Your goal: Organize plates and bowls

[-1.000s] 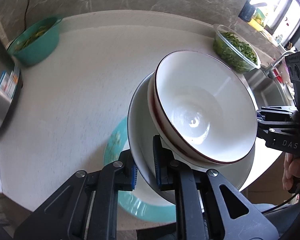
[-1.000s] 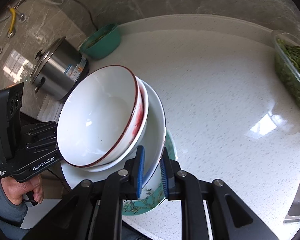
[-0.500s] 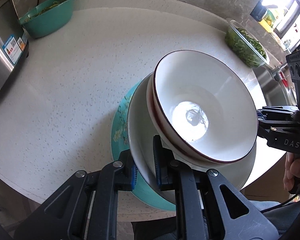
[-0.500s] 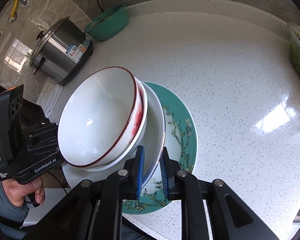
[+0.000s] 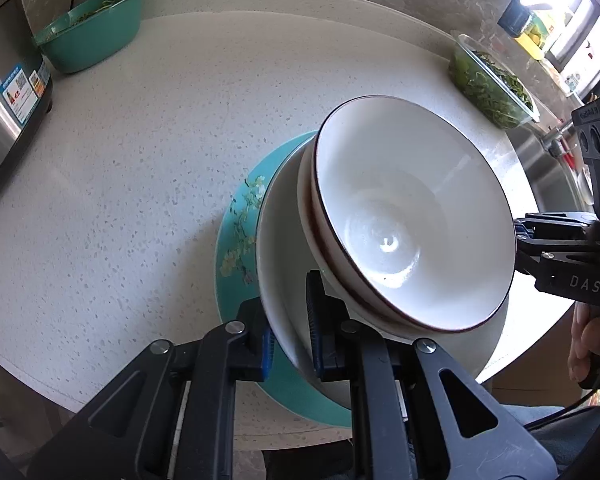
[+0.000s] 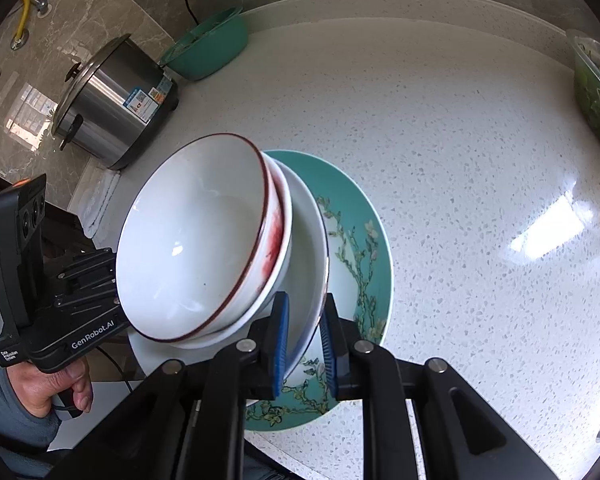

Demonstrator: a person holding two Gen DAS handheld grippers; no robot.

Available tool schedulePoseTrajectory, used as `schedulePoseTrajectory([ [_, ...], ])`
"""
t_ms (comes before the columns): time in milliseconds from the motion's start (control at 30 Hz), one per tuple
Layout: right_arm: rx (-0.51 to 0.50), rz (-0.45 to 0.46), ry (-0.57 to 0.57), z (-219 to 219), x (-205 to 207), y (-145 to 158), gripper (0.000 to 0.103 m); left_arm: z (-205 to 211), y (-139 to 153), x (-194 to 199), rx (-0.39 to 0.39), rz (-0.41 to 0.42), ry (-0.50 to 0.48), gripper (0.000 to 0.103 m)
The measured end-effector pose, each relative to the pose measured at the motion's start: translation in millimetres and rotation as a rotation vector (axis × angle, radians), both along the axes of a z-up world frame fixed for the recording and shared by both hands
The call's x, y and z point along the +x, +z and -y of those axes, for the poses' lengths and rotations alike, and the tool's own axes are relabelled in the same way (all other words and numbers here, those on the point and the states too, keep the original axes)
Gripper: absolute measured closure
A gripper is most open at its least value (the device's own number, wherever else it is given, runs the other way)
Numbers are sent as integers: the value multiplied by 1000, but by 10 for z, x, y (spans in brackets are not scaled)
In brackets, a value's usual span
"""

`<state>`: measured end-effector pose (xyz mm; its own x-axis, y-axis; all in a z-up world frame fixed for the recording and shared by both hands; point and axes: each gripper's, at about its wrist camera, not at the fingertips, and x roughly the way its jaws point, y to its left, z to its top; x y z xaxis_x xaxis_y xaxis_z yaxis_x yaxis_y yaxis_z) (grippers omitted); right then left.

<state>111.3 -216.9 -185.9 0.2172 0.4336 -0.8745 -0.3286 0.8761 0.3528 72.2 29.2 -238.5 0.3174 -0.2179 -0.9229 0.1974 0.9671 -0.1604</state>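
Observation:
Two nested white bowls with dark red rims sit tilted in a white plate. My left gripper is shut on that plate's near rim. On the opposite rim my right gripper is shut too, and it shows at the right edge of the left wrist view. The left gripper appears at the left of the right wrist view. Directly beneath the stack lies a teal flowered plate on the speckled counter. Whether the stack touches it is hidden.
A steel rice cooker and a teal bowl of greens stand at the back left. A clear tub of greens sits back right by a sink tap. The counter's front edge runs just under the teal plate.
Both grippers have come down with the stack, keeping their grips. The teal plate, nearly hidden a second ago, now shows wide beside the white plate.

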Motion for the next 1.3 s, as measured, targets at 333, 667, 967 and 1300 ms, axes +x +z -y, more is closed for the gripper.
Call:
schedulePoseTrajectory([
  [333,-2,30,19,8,-34,12,83,-34,12,-78,-10,47,40,88],
  [667,5,46,-102,248,-380,202,4,-335,372,-438,-67,136,66,0],
  [967,-56,211,-323,168,-969,805,0,-461,752,-686,-1,196,-60,0],
  [1300,-132,364,-415,-273,-1326,1204,0,-486,1079,-938,111,276,-77,0],
])
